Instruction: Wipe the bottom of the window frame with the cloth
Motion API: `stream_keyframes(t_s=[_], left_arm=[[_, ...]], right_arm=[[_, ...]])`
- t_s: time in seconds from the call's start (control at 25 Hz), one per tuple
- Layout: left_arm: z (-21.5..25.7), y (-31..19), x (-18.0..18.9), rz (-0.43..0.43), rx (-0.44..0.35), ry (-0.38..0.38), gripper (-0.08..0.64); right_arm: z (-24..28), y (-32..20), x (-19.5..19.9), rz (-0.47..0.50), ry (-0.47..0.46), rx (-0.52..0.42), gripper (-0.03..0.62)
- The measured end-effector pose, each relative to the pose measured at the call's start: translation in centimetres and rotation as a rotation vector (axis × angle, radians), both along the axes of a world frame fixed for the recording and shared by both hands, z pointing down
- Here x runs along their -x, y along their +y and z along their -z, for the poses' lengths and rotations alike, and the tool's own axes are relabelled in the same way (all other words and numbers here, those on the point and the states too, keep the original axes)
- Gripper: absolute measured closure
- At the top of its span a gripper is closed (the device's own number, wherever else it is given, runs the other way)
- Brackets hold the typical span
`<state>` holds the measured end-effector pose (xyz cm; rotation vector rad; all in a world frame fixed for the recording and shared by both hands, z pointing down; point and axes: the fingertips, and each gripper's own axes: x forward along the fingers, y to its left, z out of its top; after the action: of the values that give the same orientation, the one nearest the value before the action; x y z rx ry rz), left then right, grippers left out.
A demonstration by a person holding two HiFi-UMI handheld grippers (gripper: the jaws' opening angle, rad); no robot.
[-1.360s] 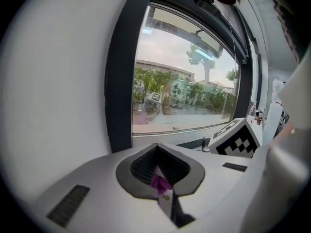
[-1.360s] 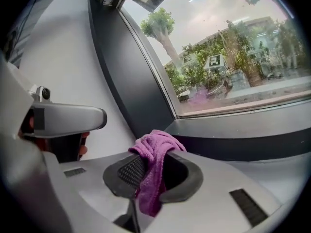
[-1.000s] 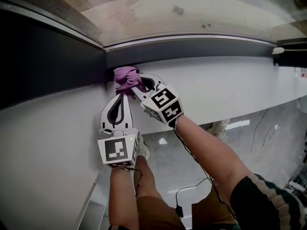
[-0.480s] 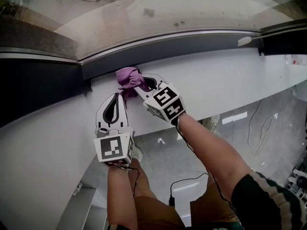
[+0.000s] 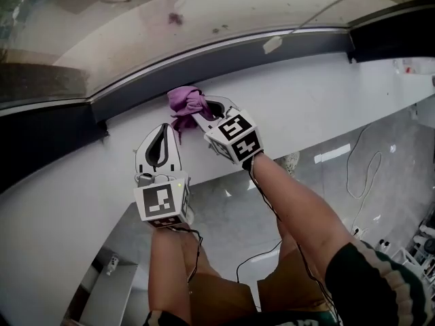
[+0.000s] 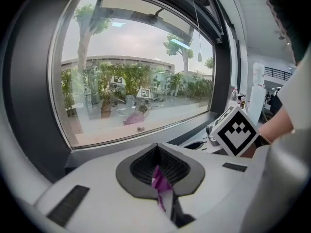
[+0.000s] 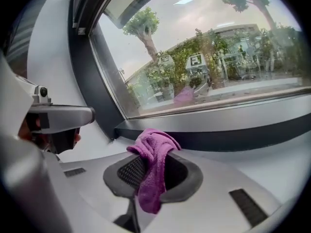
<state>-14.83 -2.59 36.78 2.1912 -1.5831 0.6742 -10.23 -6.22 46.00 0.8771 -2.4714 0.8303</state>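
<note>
**Inspector:** Condition and position of the cloth?

**Assistant:** The purple cloth [image 5: 185,104] is bunched into a crumpled wad. It sits on the white sill [image 5: 326,107], at its far edge, pressed against the dark bottom rail of the window frame [image 5: 272,56].

**Inspector:** The tools?

**Assistant:** The right tool [image 5: 198,116] is clamped on the wad, with a tail hanging through its jaws. It is angled in from the right, forearm extended. The left tool [image 5: 165,126] points straight at the frame, just beside the right one, with its jaws pressed together on a small purple corner.
</note>
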Motion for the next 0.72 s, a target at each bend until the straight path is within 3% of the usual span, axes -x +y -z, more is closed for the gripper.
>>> stream_keyframes(t_s=[0.48, 0.72], left_arm=[[-1.7, -2.8, -11.8, -0.104, 0.024, 0.021, 0.552], [-1.2, -3.7, -14.4, -0.117, -0.004, 0.027, 0.552]], right_arm=[[-1.2, -1.9, -13.0, -0.137, 0.017, 0.013, 0.512], [0.0, -2.7, -16.7, -0.183, 0.025, -0.015, 0.514]])
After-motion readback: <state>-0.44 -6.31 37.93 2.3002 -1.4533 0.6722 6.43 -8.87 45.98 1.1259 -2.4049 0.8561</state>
